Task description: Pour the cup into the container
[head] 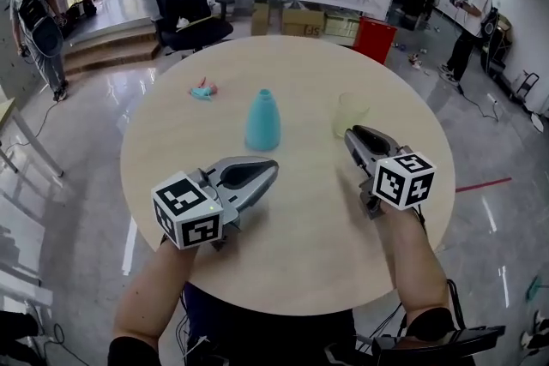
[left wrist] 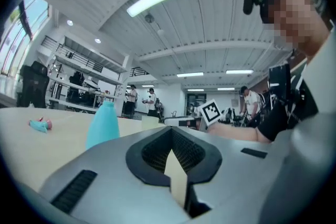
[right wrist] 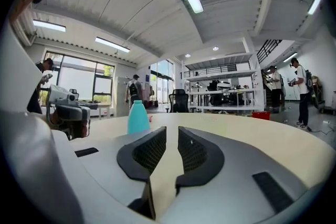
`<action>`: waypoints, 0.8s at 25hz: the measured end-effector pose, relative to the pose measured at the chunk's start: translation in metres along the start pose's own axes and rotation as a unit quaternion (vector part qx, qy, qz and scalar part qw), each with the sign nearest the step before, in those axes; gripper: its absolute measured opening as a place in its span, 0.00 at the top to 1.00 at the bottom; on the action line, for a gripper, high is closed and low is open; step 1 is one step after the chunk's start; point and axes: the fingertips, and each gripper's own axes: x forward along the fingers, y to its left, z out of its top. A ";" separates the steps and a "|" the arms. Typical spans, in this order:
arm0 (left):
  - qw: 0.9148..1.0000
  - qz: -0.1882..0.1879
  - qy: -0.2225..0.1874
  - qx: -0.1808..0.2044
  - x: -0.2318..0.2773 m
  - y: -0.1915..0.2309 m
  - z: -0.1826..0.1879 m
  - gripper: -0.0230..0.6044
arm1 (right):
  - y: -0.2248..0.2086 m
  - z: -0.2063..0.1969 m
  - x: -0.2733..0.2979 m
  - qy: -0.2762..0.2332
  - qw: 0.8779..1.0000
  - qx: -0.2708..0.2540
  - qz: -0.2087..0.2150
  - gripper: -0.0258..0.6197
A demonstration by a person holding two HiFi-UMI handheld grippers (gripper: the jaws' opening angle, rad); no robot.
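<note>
Cup (head: 350, 114) untouched so far, I judge, so nothing has been poured; working outward from me.

Nearest, at about seven o'clock on the round table (head: 309, 270), I hold the left gripper (head: 270, 169) low with its jaws closed tip to tip on nothing. At four o'clock the right gripper (head: 354, 135) has its jaws a slim gap apart, with only bare tabletop between them.

Just past the right gripper's tip, at about two o'clock, stands the pale translucent cup, upright. I can't make it out in the right gripper view, so the jaws aren't lined up on it. That is my first worry. With the gap this narrow the jaws would not pass round the cup, and a push forward would knock it over or slide it off. It looks light, so a small nudge could be enough. I cannot tell what is in it, if anything.

Near twelve o'clock stands the teal container (head: 262, 121), well apart from the cup. It tapers to a narrow mouth, so a quick or off-centre pour would spill down its side. My closed left gripper isn't steadying it, so a bump from the cup rim could topple it.

Farther off at ten o'clock lies a small pink-and-teal toy (head: 203, 89), out of the way.
</note>
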 end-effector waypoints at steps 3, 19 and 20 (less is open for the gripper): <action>0.999 0.048 0.001 0.019 -0.003 0.004 0.005 0.97 | 0.011 0.002 0.000 -0.008 1.000 -0.011 0.012 0.91; 0.987 0.160 -0.015 -0.002 -0.040 -0.022 0.004 0.97 | 0.007 -0.021 0.004 -0.006 0.998 0.019 0.051 0.95; 0.985 0.170 -0.011 0.004 -0.042 -0.028 0.004 0.97 | 0.007 -0.015 0.001 -0.011 0.998 0.020 0.055 0.95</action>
